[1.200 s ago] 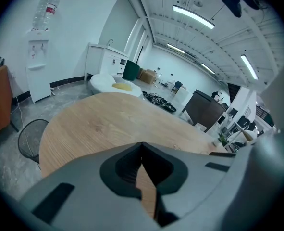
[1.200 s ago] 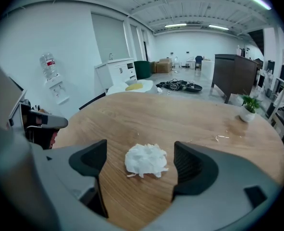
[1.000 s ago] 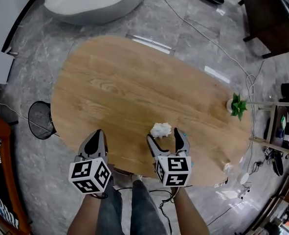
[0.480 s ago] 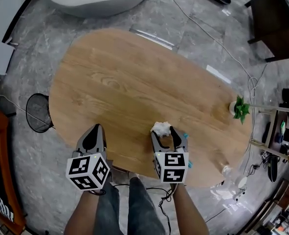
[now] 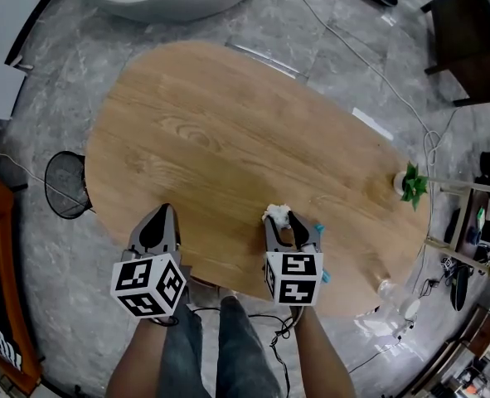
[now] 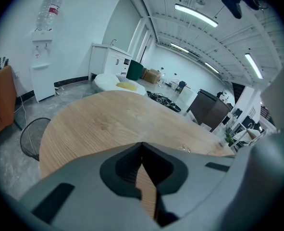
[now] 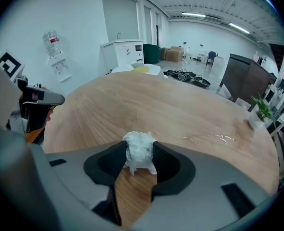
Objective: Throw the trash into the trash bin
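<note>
Trash (image 7: 140, 153) for you to bin is a small crumpled wad of white tissue, lumpy and ragged at its lower edge. You have one wad of trash, one trash bin (image 5: 66, 196), one wooden table (image 5: 228, 131), one small potted plant (image 5: 412, 182) and two tongs.

Your right tongs (image 5: 289, 224) have just been closing, and their two dark pads now pinch the wad from both sides at the very tips, with only the tissue's width between them. The wad sits low over the wood near the table's near edge; you cannot tell whether it is lifted clear.

Your left tongs (image 5: 163, 214) are pressed together at the tips and hold nothing, hovering over the near edge of the table beside the right pair. The bin, a black wire-mesh basket, stands on the floor off the table's edge, out to the left of your left tongs. The plant is well apart from your right tongs, far to their right.
</note>
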### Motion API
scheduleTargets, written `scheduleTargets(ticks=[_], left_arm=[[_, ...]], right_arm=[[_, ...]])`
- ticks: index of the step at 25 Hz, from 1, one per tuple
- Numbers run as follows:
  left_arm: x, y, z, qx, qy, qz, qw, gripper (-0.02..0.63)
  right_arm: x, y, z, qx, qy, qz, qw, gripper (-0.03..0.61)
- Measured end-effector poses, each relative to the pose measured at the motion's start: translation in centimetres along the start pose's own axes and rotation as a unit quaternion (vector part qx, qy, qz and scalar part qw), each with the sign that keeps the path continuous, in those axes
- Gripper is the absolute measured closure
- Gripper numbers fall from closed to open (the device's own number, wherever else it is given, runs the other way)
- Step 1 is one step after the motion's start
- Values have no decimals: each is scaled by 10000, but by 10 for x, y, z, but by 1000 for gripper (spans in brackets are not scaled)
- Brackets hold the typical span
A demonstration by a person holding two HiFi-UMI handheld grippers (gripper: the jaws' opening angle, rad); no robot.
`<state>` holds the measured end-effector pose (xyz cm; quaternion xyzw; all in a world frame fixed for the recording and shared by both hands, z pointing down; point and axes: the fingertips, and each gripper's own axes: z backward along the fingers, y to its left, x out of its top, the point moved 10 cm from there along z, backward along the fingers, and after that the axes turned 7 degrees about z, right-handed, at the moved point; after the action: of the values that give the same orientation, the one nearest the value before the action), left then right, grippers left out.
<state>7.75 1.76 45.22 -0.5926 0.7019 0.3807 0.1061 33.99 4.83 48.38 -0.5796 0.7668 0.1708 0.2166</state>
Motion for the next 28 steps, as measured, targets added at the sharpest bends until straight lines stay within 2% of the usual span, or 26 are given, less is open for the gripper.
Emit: scheduleTargets(ticks=[3,8,18,22,28], left_arm=[[1,1,0,7,-27,16,10000,623],[4,7,4,14,-81,85,9999,623],[15,31,24,135,-305,365,9988,623],[22,57,37,269,-449,532,9972,623],[30,109,62,600,-707,879,9918,623]], right_arm=[[2,1,-1,-34,42,51,10000,463],[8,2,5,-102,-39,13,9999,502],[38,15,16,-172,-206,299,9992,506],[58,41,12,-66,-286,471,9985,506],[94,97,-1,266,-384,983,9941,506]])
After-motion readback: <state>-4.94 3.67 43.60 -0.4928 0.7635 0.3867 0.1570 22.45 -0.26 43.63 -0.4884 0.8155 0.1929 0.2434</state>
